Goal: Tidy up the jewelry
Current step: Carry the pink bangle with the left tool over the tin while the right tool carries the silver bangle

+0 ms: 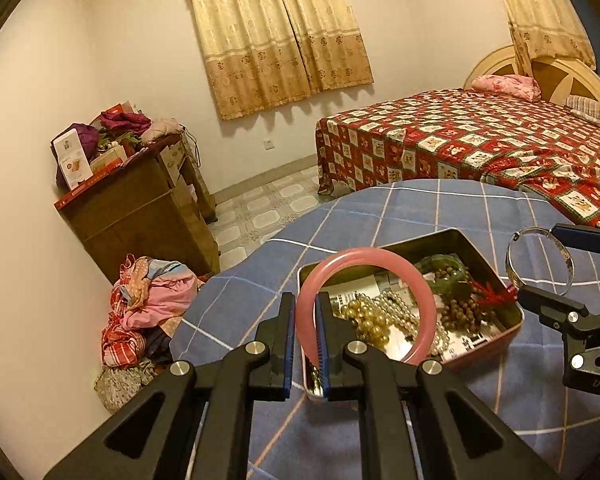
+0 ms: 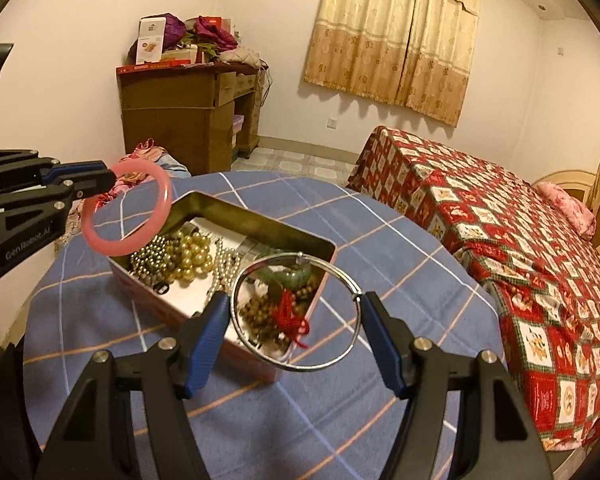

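Note:
An open metal tin (image 1: 420, 240) (image 2: 260, 224) sits on the round table with the blue checked cloth (image 1: 420, 208) (image 2: 100, 340). It holds gold beads (image 2: 188, 256), white pearls (image 1: 396, 304), wooden beads with a red tassel (image 2: 288, 316) and a green piece (image 1: 444, 272). My left gripper (image 1: 304, 304) (image 2: 100, 180) is shut on the rim of a pink bangle (image 1: 380, 254) (image 2: 120, 246), which hangs above the tin's left end. My right gripper (image 2: 296, 304) (image 1: 556, 268) grips a thin silver bangle (image 2: 312, 367) (image 1: 514, 240) across its width, above the tin's right end.
A bed with a red patchwork cover (image 1: 480, 140) (image 2: 520, 240) stands to the right beyond the table. At the left wall is a wooden cabinet (image 1: 140, 208) (image 2: 180, 112) piled with boxes and cloth. Clothes (image 1: 148, 308) lie heaped on the floor.

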The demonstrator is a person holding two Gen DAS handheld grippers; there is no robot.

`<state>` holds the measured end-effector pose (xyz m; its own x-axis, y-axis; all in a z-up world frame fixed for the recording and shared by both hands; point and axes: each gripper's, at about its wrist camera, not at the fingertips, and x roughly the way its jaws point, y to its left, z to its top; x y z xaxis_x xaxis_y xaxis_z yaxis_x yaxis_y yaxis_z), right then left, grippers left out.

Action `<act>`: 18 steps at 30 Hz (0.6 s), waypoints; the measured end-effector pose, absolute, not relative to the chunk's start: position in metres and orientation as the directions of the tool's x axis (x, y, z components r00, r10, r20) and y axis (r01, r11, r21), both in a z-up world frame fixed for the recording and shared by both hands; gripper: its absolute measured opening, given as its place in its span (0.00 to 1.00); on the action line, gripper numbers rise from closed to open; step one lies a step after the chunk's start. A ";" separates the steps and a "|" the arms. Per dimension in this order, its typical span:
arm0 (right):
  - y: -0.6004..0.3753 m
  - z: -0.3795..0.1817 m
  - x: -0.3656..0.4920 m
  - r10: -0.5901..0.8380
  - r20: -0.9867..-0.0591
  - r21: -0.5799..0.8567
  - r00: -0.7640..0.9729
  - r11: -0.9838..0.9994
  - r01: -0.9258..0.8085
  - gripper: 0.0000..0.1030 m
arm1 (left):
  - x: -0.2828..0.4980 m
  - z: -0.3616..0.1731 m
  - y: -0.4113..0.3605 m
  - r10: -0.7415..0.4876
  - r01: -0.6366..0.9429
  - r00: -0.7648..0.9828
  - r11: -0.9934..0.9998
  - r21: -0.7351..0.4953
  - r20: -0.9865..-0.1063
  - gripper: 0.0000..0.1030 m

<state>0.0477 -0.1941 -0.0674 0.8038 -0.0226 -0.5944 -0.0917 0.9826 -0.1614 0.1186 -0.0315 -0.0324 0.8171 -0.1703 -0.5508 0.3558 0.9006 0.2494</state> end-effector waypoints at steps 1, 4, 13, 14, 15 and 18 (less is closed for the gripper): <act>-0.194 -0.067 0.050 -0.023 -0.593 -0.163 0.805 0.982 -0.091 0.67 | 0.121 -0.033 -0.032 -0.168 0.355 0.817 0.901 0.250 -0.552 0.09; -0.194 -0.066 0.058 -0.028 -0.591 -0.167 0.806 0.982 -0.088 0.67 | 0.128 -0.035 -0.034 -0.160 0.346 0.818 0.904 0.251 -0.553 0.09; -0.194 -0.069 0.078 -0.046 -0.592 -0.177 0.804 0.981 -0.074 0.67 | 0.149 -0.044 -0.037 -0.141 0.327 0.812 0.914 0.240 -0.567 0.09; -0.194 -0.069 0.079 -0.047 -0.592 -0.177 0.805 0.982 -0.073 0.67 | 0.151 -0.045 -0.037 -0.141 0.327 0.810 0.914 0.238 -0.570 0.09; -0.194 -0.068 0.081 -0.048 -0.592 -0.178 0.805 0.981 -0.072 0.67 | 0.153 -0.046 -0.037 -0.140 0.326 0.809 0.915 0.237 -0.572 0.09; -0.194 -0.068 0.087 -0.053 -0.592 -0.182 0.804 0.981 -0.069 0.67 | 0.157 -0.048 -0.039 -0.136 0.324 0.807 0.916 0.237 -0.575 0.09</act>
<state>0.0870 -0.1937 -0.0682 0.8040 -0.0534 -0.5923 -0.0689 0.9809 -0.1819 0.1569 -0.0387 -0.0481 0.8069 -0.1363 -0.5748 0.3237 0.9159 0.2372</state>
